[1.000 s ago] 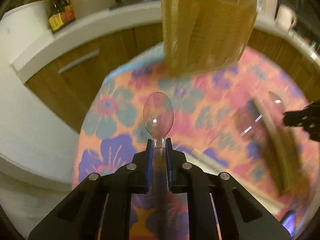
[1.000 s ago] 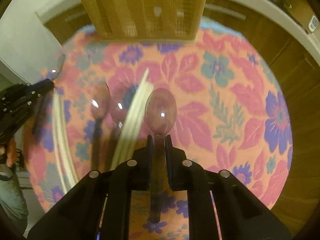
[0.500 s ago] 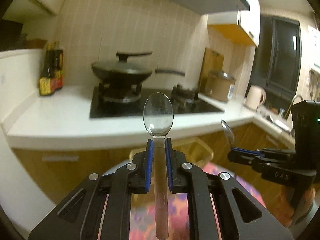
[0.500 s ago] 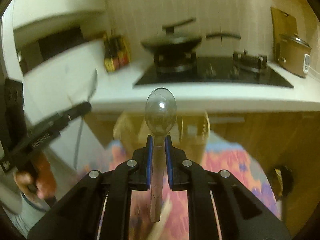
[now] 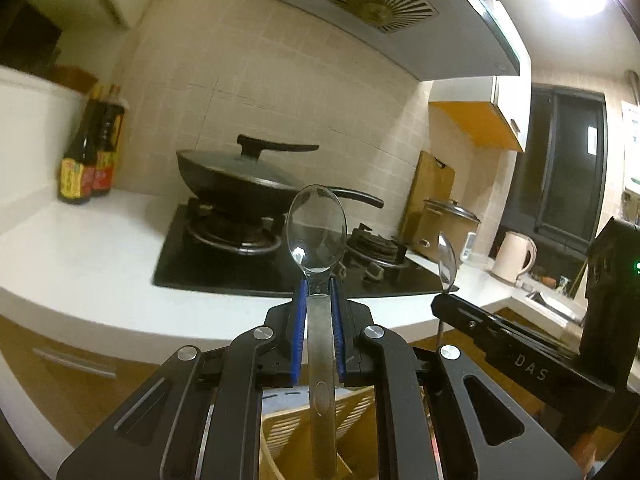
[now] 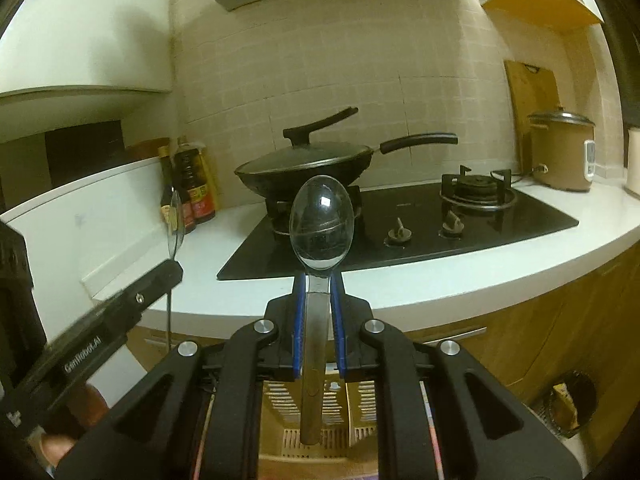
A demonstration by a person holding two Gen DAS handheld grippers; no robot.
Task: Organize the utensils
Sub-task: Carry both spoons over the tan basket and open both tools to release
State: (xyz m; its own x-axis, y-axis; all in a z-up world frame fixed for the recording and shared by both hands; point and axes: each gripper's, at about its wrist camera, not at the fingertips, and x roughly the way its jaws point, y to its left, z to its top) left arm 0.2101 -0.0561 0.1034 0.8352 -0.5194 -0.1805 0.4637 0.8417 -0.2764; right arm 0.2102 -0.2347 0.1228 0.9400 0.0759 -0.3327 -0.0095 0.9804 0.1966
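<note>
My left gripper (image 5: 318,292) is shut on a metal spoon (image 5: 317,236), bowl up, handle hanging down over a slatted wooden utensil holder (image 5: 292,436) below it. My right gripper (image 6: 318,286) is shut on a second metal spoon (image 6: 322,220), also upright, its handle tip just above the holder (image 6: 320,440). In the left wrist view the right gripper (image 5: 444,300) shows at the right with its spoon (image 5: 446,264). In the right wrist view the left gripper (image 6: 172,270) shows at the left with its spoon (image 6: 175,220).
Behind stands a white counter (image 5: 80,256) with a black hob (image 6: 420,220), a lidded wok (image 5: 236,176), sauce bottles (image 5: 86,160), a rice cooker (image 6: 560,156), a cutting board (image 5: 432,184) and a kettle (image 5: 514,256). Wooden cabinets (image 6: 560,320) lie below.
Both grippers have tilted up from facing the flowered tablecloth to facing the stove, spoons upright. Since half a second ago they rose slightly; the holder now sits right under the spoon handles.
</note>
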